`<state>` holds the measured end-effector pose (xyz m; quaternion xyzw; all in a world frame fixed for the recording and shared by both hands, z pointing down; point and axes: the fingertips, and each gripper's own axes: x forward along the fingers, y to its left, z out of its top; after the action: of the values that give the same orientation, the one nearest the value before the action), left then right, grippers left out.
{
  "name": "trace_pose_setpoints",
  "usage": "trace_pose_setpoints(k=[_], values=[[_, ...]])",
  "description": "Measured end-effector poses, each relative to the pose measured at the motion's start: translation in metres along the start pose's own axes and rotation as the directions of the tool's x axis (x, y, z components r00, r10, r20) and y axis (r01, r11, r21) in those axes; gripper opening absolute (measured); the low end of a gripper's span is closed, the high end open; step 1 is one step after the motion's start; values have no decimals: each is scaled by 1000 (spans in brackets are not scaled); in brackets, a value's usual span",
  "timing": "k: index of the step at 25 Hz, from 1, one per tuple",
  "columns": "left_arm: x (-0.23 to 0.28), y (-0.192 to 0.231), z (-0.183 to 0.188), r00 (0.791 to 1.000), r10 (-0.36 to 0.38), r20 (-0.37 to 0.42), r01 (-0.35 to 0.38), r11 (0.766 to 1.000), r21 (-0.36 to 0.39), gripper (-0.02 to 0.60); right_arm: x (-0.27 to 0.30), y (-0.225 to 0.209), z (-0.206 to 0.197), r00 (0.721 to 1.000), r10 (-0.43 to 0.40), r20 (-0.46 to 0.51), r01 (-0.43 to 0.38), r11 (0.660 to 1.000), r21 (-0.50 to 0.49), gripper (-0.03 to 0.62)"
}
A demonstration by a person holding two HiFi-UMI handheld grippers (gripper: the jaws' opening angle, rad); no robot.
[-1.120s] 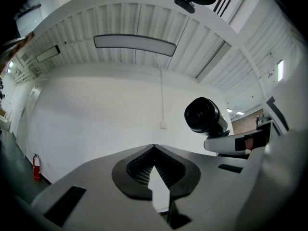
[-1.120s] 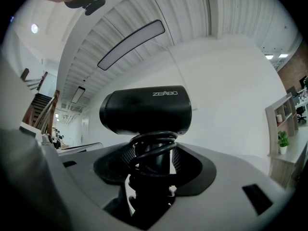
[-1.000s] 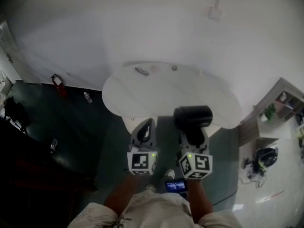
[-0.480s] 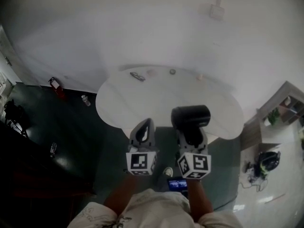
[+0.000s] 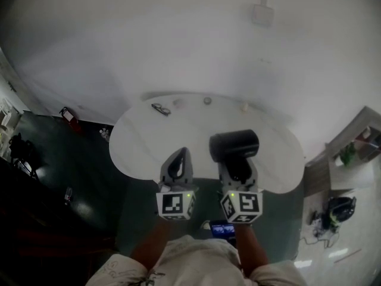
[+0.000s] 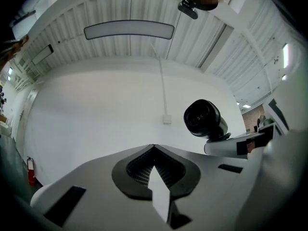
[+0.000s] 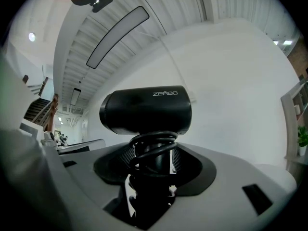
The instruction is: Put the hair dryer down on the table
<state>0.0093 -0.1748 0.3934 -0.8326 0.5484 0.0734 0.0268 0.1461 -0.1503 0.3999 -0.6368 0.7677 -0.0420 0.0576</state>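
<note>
Overhead, the right gripper (image 5: 237,169) holds a black barrel-shaped plastic hair dryer (image 5: 234,143) upright above the round white table (image 5: 172,139), at its near edge. Left gripper view: the left gripper (image 6: 154,149) is closed and empty. Right gripper view: the jaws clamp the dryer's cord-wrapped handle.

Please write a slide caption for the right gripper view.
Right gripper clamps black hair dryer by its cord-wrapped handle.

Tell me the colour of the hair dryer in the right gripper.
The hair dryer is black, clearest in the right gripper view.
</note>
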Motion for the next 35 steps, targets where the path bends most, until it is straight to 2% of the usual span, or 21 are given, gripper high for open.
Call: trace_pose_setpoints(k=[9, 14, 25, 35], values=[[45, -9, -7, 1000, 14, -4, -14, 1000, 25, -5, 36, -37, -2, 1000, 12, -10, -12, 1000, 27, 249], [73, -1, -20, 1000, 20, -18, -20, 1000, 9, -5, 66, -45, -6, 1000, 22, -17, -21, 1000, 23, 249], [149, 42, -31, 1000, 7, 2, -7, 1000, 18, -5, 158, -48, -11, 999, 18, -38, -19, 1000, -5, 249], [204, 93, -37, 1000, 4, 7, -4, 1000, -14, -5, 234, -32, -20, 997, 21, -75, -23, 1000, -20, 249]])
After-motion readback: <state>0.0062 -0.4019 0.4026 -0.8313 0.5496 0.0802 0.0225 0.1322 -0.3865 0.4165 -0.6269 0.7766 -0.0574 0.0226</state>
